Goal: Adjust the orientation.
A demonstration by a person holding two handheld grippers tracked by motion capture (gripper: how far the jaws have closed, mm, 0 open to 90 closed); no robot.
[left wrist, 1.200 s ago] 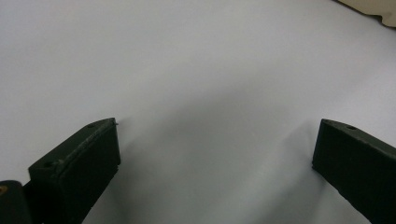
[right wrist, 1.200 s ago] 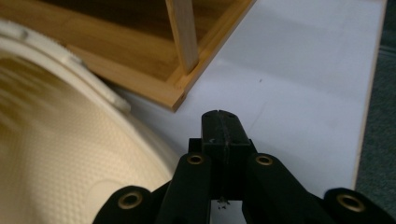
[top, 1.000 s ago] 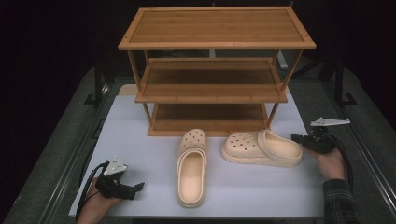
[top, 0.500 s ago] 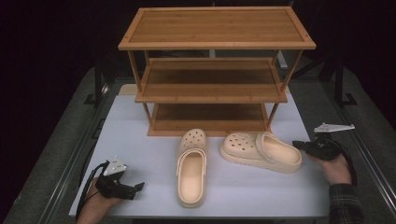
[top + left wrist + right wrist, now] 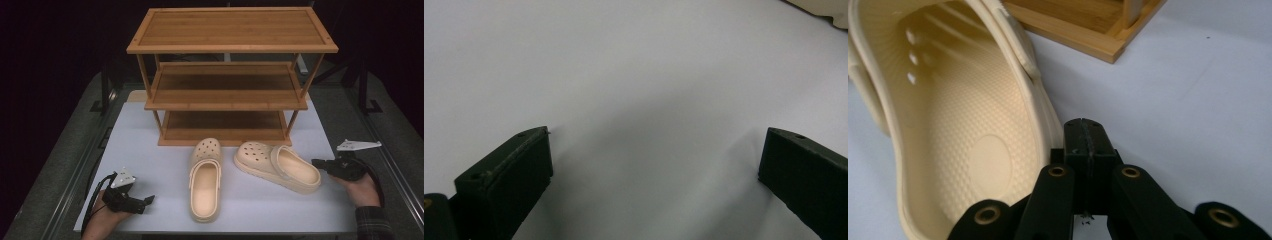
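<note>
cream foam clog lies on the white table just left of the right gripper in the high view, near but apart from the jaw tips; its long axis runs across the table, slightly skewed, perforated toe toward the second clog and open heel toward the right gripper; the second clog lies lengthwise, toe toward the bamboo shoe rack, heel toward the table's near edge; the two toes sit close together in front of the rack's bottom shelf; the high view gives the layout but not the jaw gaps; the right gripper view resolves its jaws pressed together with nothing between them, beside the clog's textured footbed and heel rim, with a rack base corner beyond; the left gripper rests at the table's near left corner, well apart from both clogs; the left gripper view shows its jaws spread wide over bare table, a cream sliver cut off at the top right corner, too little to identify; the toe of the clog is cut off in the right gripper view
</note>
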